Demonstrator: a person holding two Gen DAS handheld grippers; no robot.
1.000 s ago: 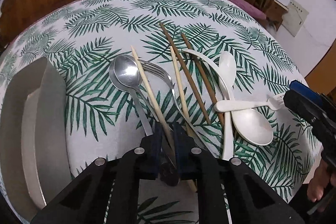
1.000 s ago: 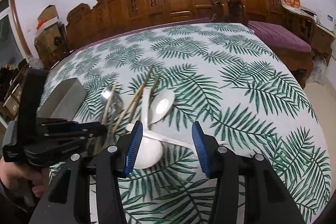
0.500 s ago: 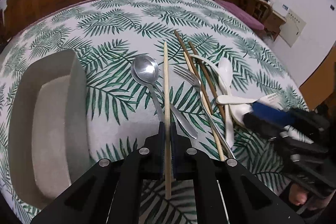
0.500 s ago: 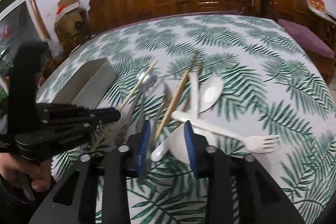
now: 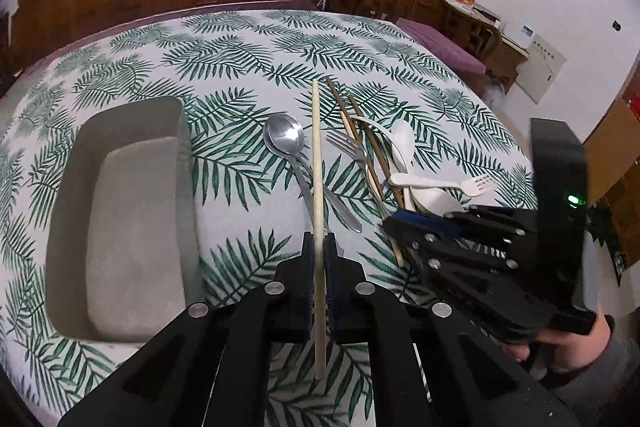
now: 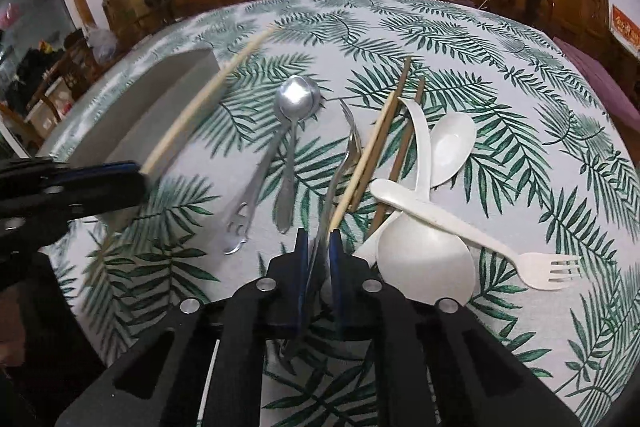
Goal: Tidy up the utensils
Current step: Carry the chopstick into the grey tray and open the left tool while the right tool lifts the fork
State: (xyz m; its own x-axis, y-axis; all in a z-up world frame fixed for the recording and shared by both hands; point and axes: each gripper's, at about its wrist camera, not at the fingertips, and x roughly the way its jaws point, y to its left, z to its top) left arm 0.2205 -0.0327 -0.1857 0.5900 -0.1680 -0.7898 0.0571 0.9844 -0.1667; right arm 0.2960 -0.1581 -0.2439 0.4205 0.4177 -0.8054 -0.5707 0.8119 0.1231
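— Left gripper (image 5: 319,247)? Tilted steeply down, clamped on pale wooden chopstick (image 5: 317,163), lifted off leaf-print tablecloth (image 5: 224,67); grey rectangular tray (image 5: 120,211) at nine o'clock, nearer than before.

— Right gripper (image 6: 319,247)? Angled down, jaws just closing around metal fork's (image 6: 340,163) handle; white plastic spoon (image 6: 426,259) at three o'clock.

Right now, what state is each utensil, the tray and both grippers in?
left gripper: shut on pale chopstick, lifted.
right gripper: jaws have just been closing, now shut on metal fork handle.
grey tray: empty.
metal spoons: lying on tablecloth.
white plastic fork: resting across white spoons.
brown chopsticks: lying flat.
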